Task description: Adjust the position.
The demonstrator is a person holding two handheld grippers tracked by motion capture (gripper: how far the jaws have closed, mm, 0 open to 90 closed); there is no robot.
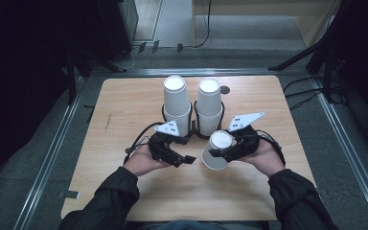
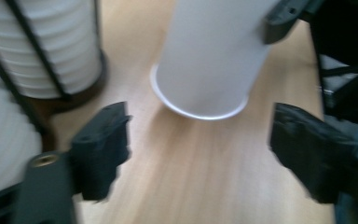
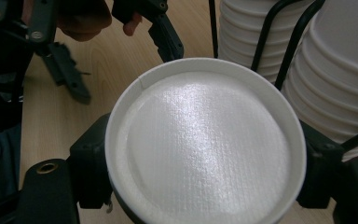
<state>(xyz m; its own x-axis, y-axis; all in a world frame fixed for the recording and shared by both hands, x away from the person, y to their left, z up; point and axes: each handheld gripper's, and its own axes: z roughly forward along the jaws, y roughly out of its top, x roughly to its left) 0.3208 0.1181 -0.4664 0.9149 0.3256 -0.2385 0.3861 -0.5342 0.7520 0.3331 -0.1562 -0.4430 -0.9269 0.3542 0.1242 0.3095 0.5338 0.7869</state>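
A single white paper cup [image 1: 215, 152] [image 3: 205, 144], turned base up and tilted, sits in my right gripper [image 1: 222, 152] [image 3: 205, 163], which is shut on its sides. In the left gripper view the cup [image 2: 209, 56] has its rim close to the tabletop. My left gripper [image 1: 183, 160] [image 2: 198, 135] stands open just left of the cup, with only bare wood between its fingers. The right gripper view shows the left gripper [image 3: 121, 56] beyond the cup. Behind both stand two stacks of upside-down white cups [image 1: 176, 103] [image 1: 209, 101] in a black wire holder [image 1: 194, 130].
The wooden table [image 1: 124, 105] has bare room left, right and in front of the hands. The cup stacks [image 2: 51, 46] [image 3: 340, 70] and their wire holder stand close behind the grippers. Black stands and cables lie on the floor around the table.
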